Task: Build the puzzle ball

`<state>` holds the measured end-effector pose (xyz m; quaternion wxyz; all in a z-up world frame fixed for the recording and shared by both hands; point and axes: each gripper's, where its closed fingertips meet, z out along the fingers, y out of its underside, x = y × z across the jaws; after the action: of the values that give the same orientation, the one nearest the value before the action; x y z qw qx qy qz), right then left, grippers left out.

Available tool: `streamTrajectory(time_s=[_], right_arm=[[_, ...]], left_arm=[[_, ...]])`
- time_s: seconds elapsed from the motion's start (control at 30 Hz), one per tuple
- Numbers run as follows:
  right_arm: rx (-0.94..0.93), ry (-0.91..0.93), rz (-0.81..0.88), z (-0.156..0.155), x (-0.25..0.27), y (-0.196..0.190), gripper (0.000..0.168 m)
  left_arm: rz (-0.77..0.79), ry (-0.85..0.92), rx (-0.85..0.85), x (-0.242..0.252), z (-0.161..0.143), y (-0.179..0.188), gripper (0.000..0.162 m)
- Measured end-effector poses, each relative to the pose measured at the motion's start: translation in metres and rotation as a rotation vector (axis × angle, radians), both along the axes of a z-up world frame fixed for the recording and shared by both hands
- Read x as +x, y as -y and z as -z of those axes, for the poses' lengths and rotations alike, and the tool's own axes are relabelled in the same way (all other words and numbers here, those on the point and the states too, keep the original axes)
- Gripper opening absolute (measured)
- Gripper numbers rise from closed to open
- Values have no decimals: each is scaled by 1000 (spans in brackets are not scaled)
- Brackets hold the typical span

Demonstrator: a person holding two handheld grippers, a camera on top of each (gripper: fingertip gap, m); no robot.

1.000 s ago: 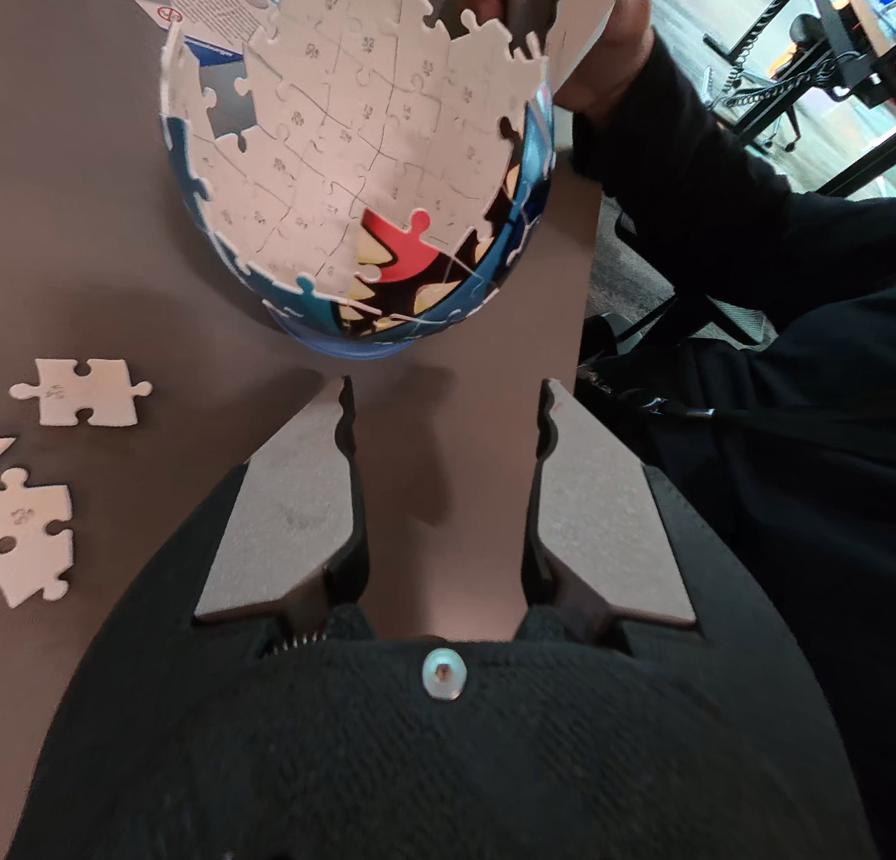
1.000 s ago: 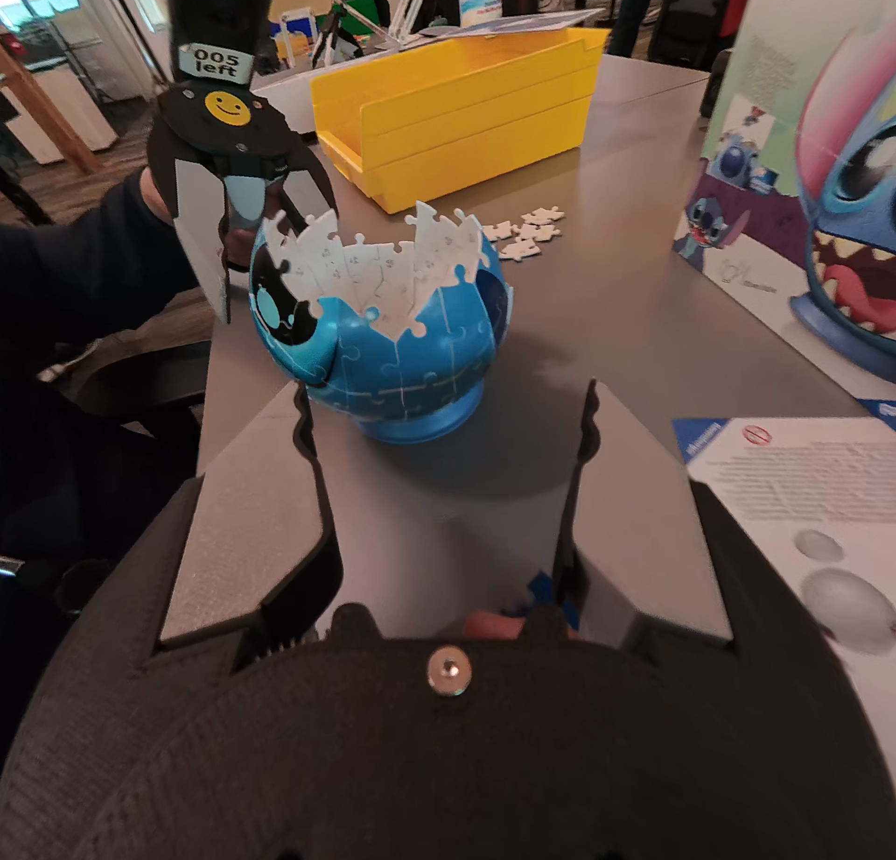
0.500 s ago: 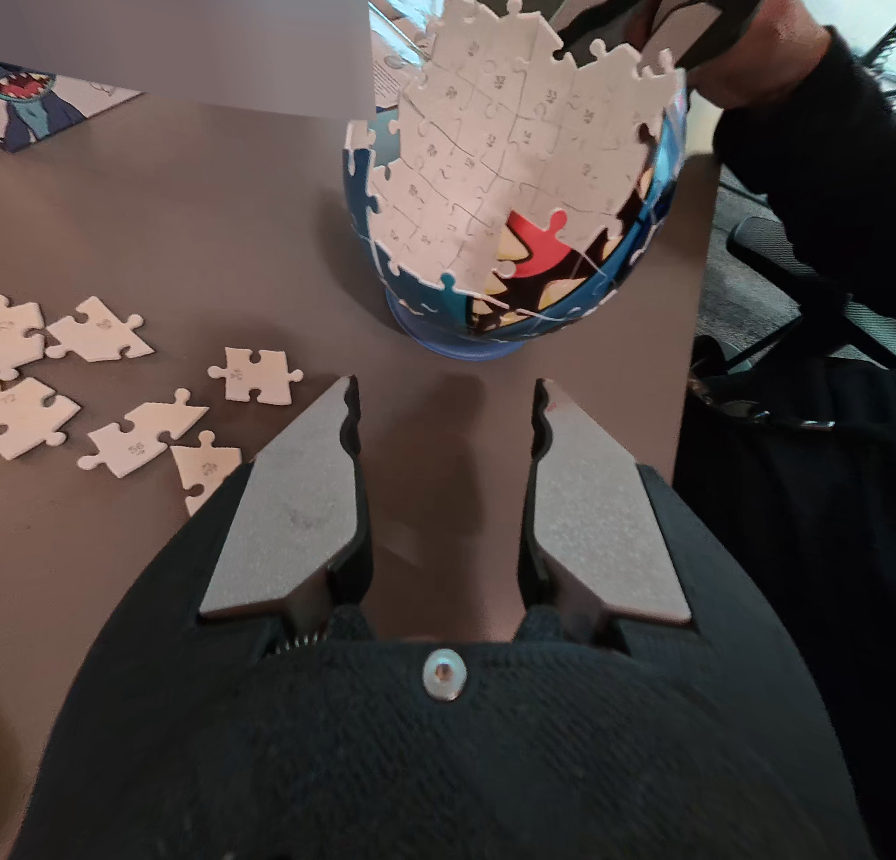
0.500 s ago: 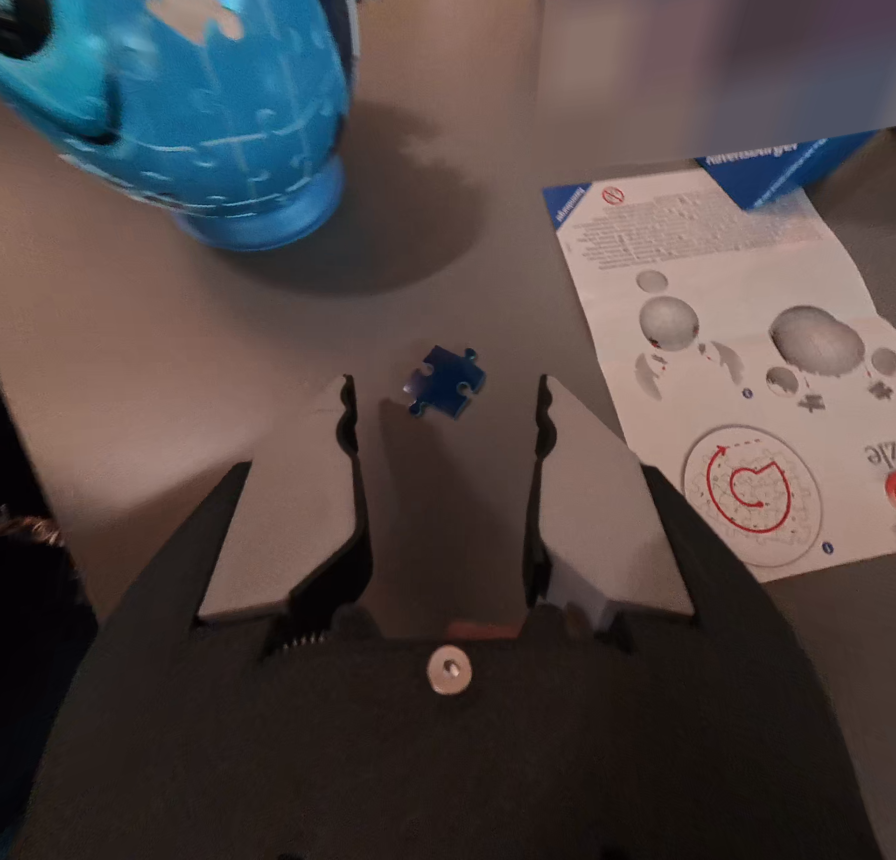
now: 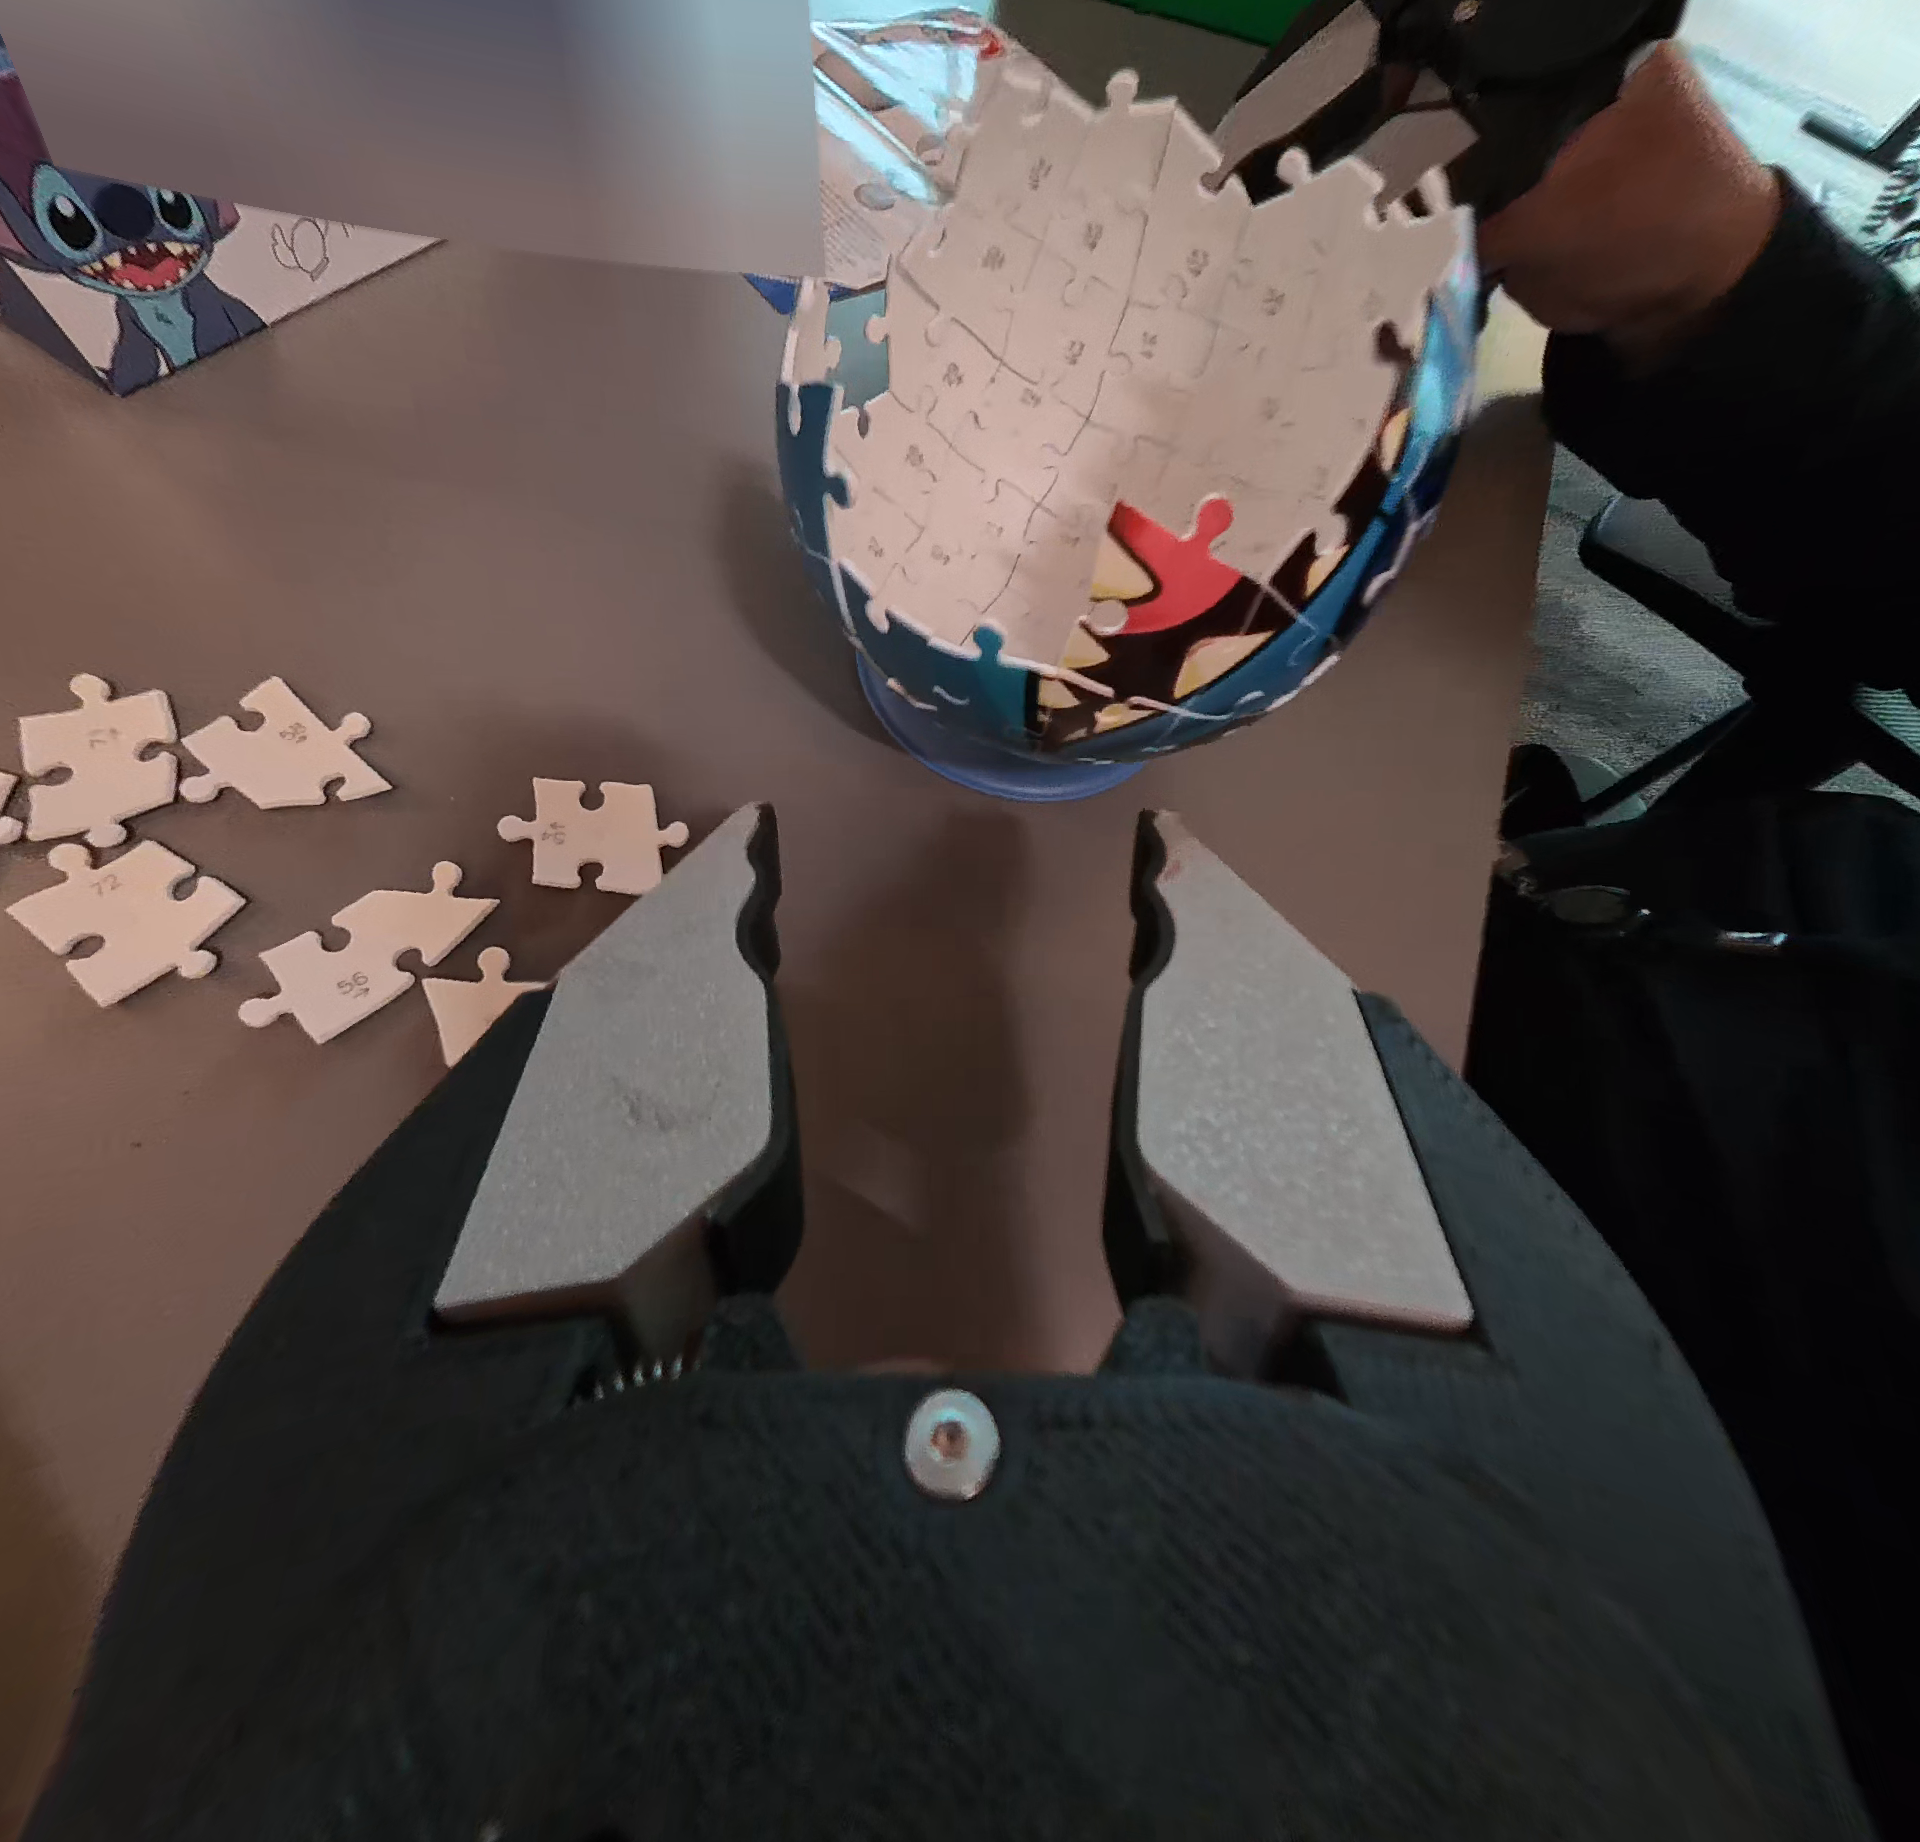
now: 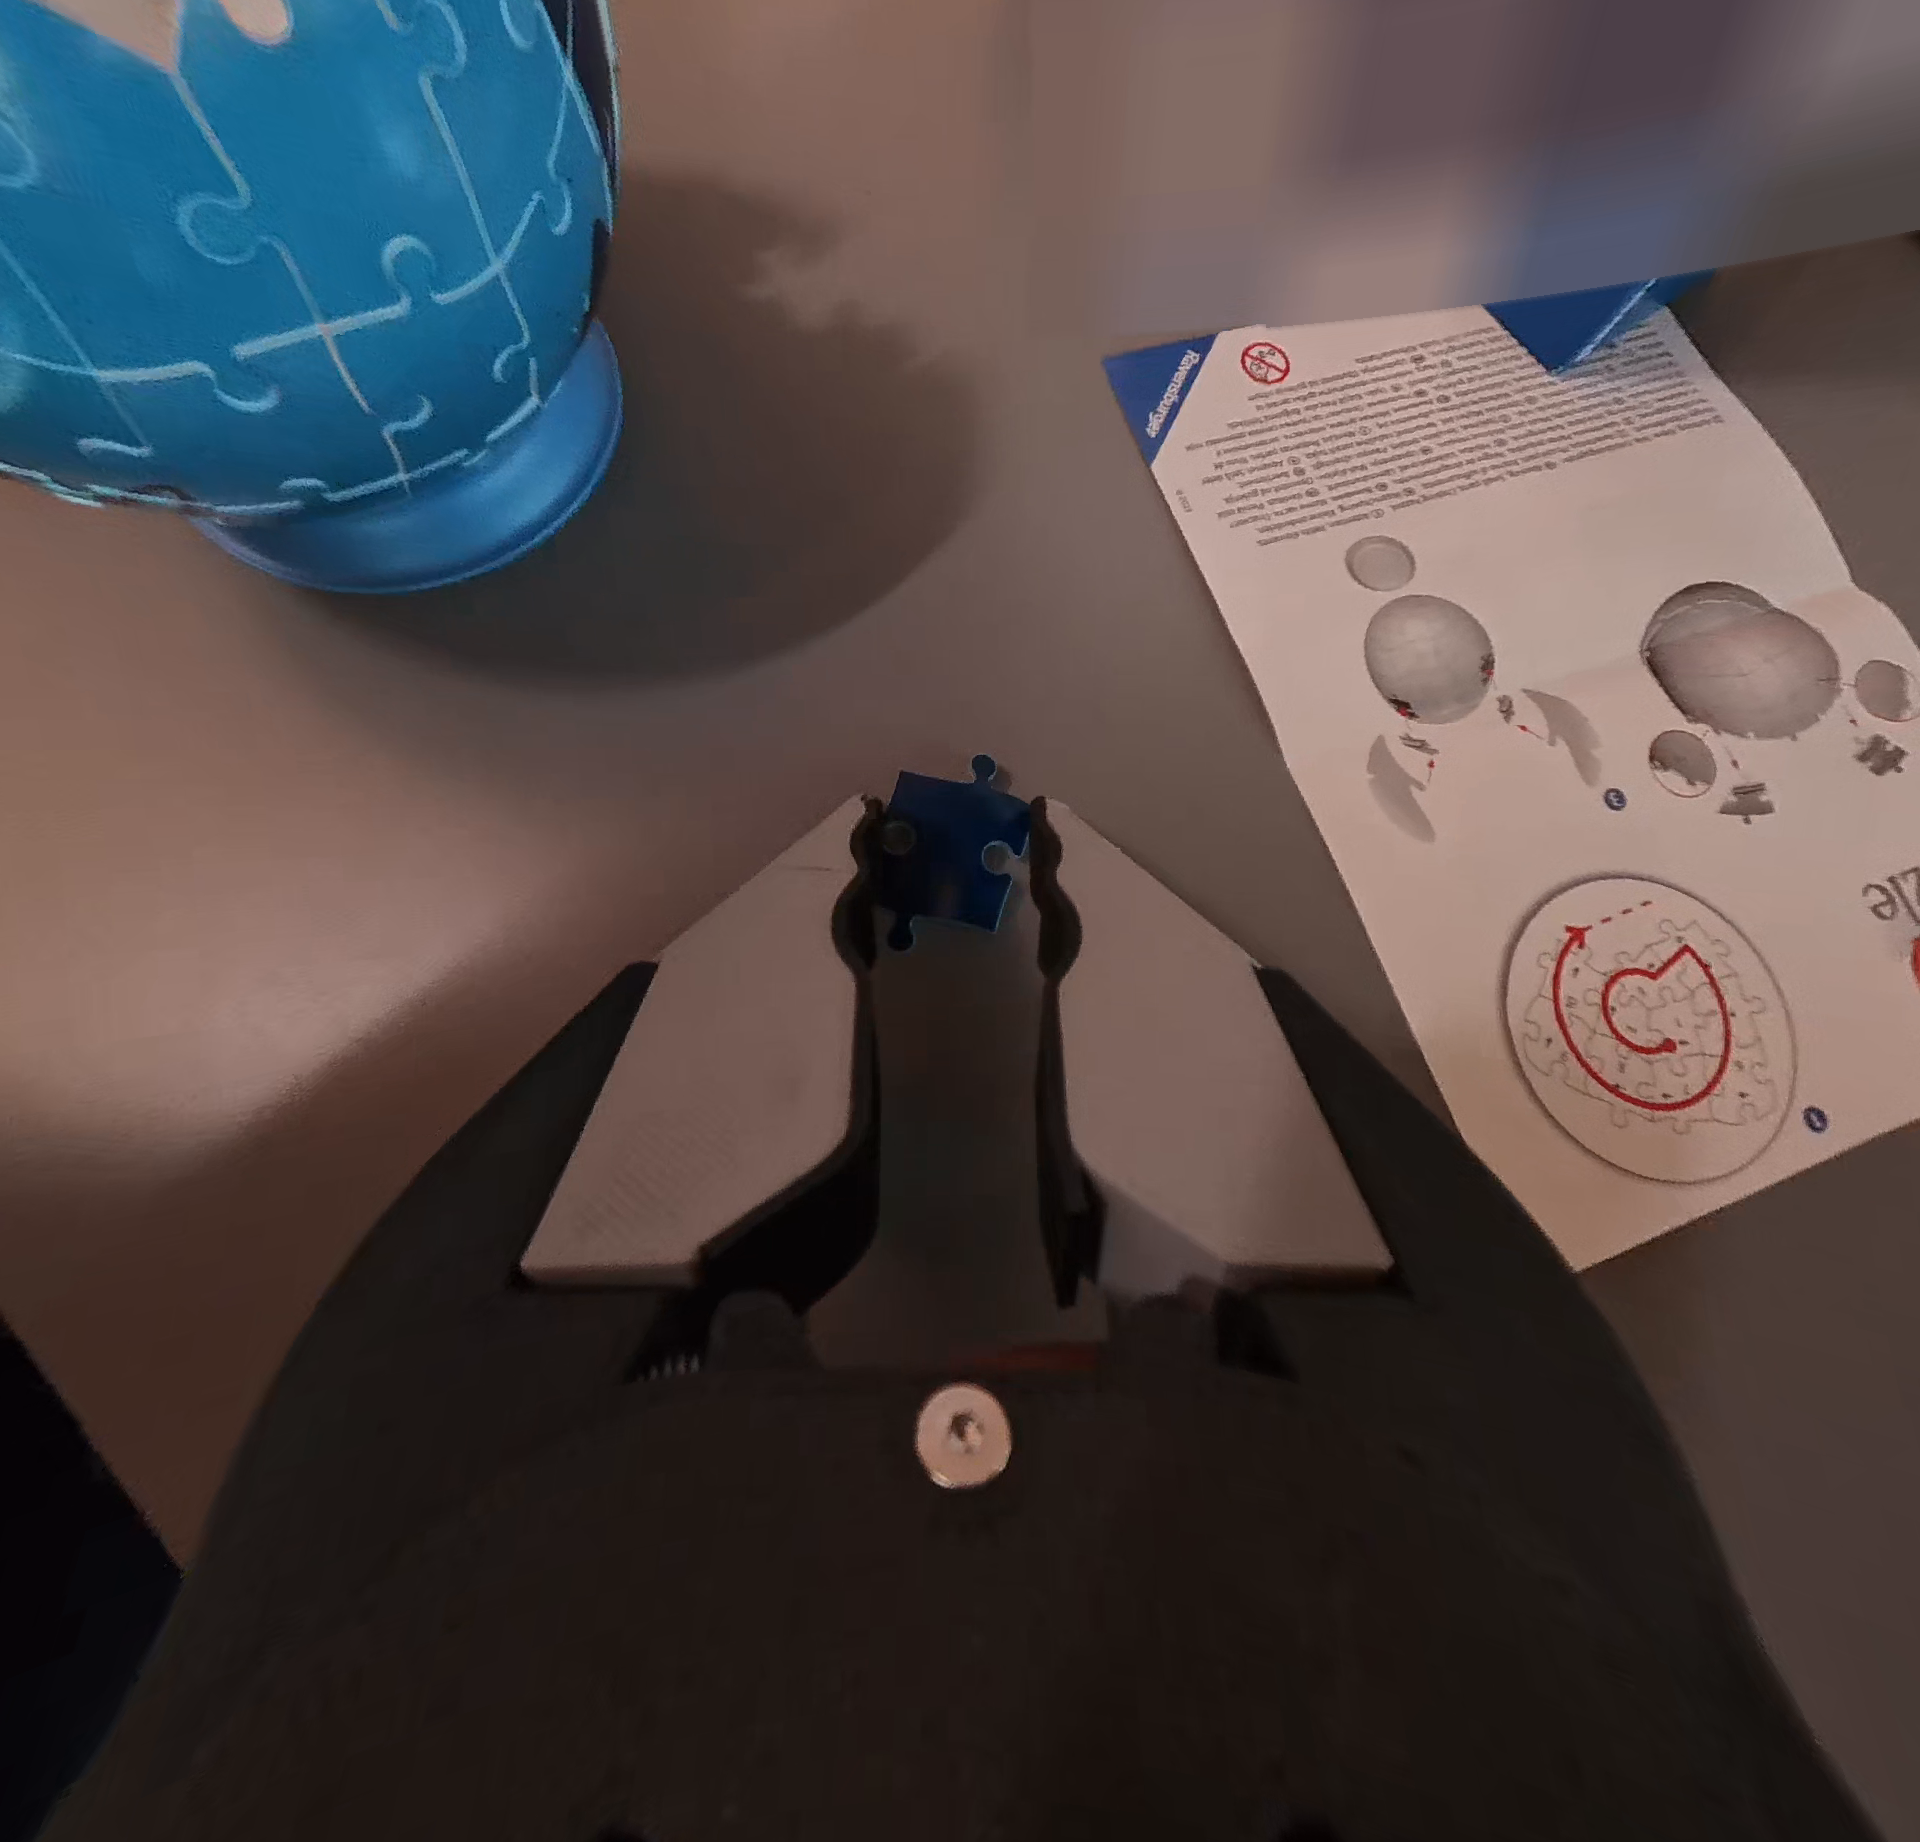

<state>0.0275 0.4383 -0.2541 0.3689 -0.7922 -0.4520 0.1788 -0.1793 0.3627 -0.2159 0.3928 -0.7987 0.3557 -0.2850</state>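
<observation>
While the left tool [image 5: 954, 847] hangs wide open and empty near the puzzle ball [image 5: 1122, 421], the right tool [image 6: 954, 836] pinches a blue piece [image 6: 951, 862] on the desk [image 6: 520, 857].

Black tongs [image 5: 954, 857], grey fingers [image 5: 644, 1086], silver screw [image 5: 952, 1445]
</observation>
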Motion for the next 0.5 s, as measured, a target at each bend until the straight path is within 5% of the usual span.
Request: streamTrajectory(time_s=[0.27,0.5], right_arm=[[-210,-614,-297,-107,-34,32,24],[-396,-835,-553,-166,-60,42,24]], left_arm=[[112,10,149,21,-77,6,55],[328,-88,375,84,-129,-25,48]])
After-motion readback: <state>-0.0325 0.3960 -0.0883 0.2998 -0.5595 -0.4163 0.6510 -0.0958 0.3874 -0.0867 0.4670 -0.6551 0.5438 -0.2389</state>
